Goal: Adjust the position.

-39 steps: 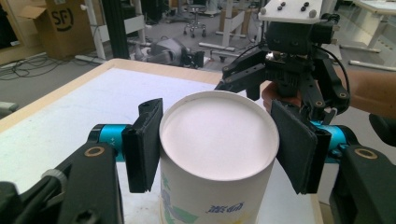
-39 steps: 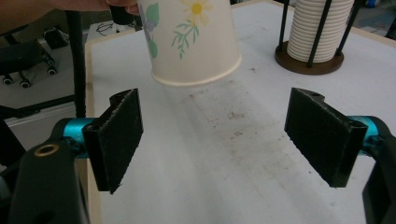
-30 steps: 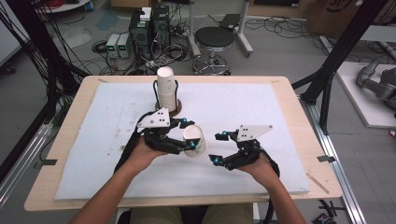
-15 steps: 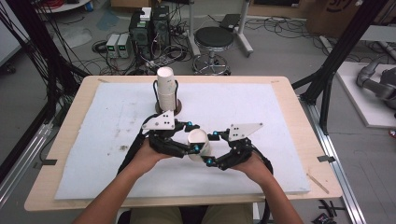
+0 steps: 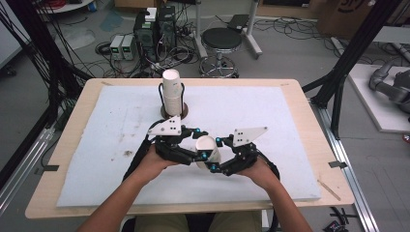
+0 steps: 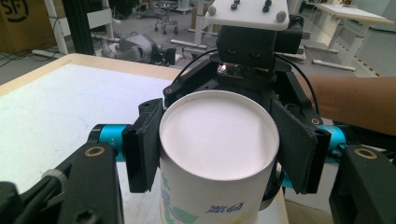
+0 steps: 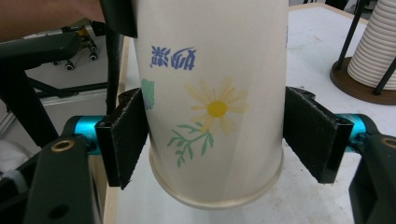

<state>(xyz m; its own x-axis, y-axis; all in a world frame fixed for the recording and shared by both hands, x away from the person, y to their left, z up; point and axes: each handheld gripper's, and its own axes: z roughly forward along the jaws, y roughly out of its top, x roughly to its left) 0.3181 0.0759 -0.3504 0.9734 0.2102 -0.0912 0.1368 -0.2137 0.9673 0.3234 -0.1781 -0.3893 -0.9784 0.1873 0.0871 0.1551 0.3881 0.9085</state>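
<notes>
Your left gripper (image 5: 200, 153) at about 9 o'clock of the paper cup (image 5: 208, 150) looks clamped on its base end, held on its side above the counter (image 5: 295, 104)'s white mat, while your right gripper (image 5: 216, 154) at 3 o'clock has its jaws spread around the rim end, apparently not squeezing yet. Looks like a hand-over, so I'd close the right before the left lets go. The cup stack (image 5: 171, 92) sits at 12 o'clock; I can't tell whether the right pads touch.
</notes>
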